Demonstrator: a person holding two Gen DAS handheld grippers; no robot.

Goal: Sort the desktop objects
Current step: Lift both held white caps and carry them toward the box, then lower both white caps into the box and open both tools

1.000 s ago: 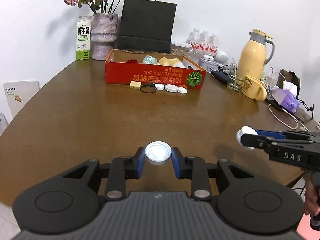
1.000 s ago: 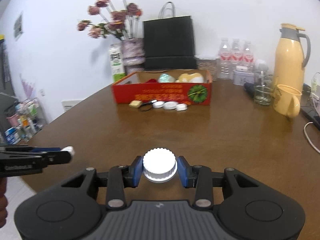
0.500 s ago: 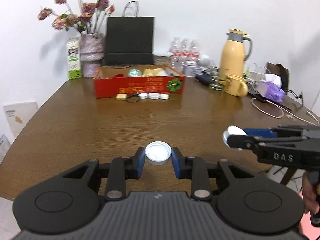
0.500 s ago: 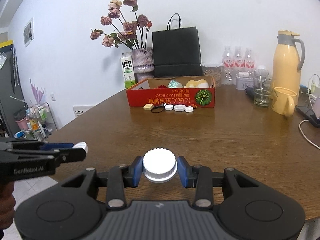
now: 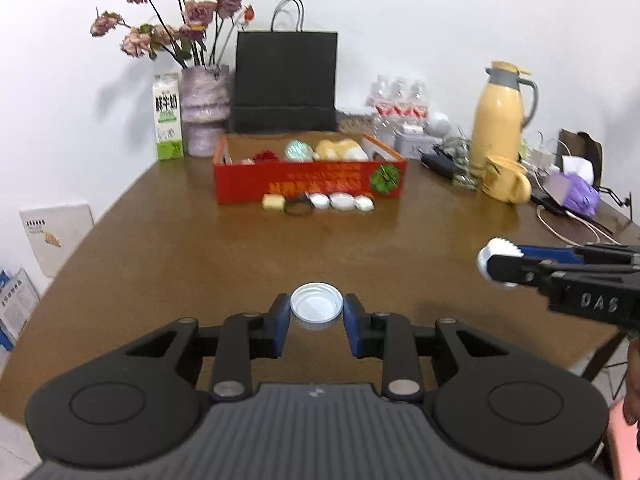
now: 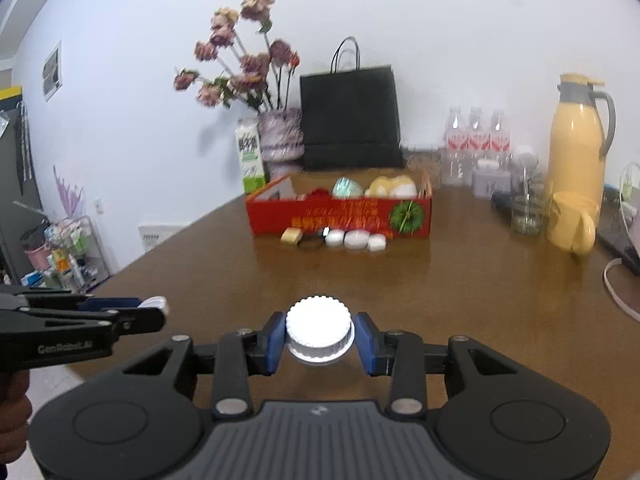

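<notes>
My left gripper [image 5: 316, 312] is shut on a flat white lid [image 5: 316, 310], hollow side up, held above the near part of the brown table [image 5: 200, 264]. My right gripper [image 6: 319, 338] is shut on a ribbed white cap [image 6: 319, 330]. Each gripper shows in the other's view: the right gripper [image 5: 498, 268] at the right edge, the left gripper [image 6: 154, 308] at the left. Far across the table stands a red cardboard box [image 5: 310, 178] with things inside. A yellow block [image 5: 273, 202], a black ring [image 5: 298, 210] and three white pieces [image 5: 342, 201] lie before it.
Behind the box stand a milk carton [image 5: 168, 128], a vase of dried roses [image 5: 204, 120] and a black paper bag [image 5: 285, 82]. At the right are water bottles [image 5: 398, 104], a yellow thermos jug [image 5: 502, 114], a yellow mug [image 5: 506, 184], cables [image 5: 560, 226] and a purple bag [image 5: 578, 196].
Both grippers have risen and tilted up, each keeping its white piece. The table now looks farther below, and more of the wall and flowers shows.
</notes>
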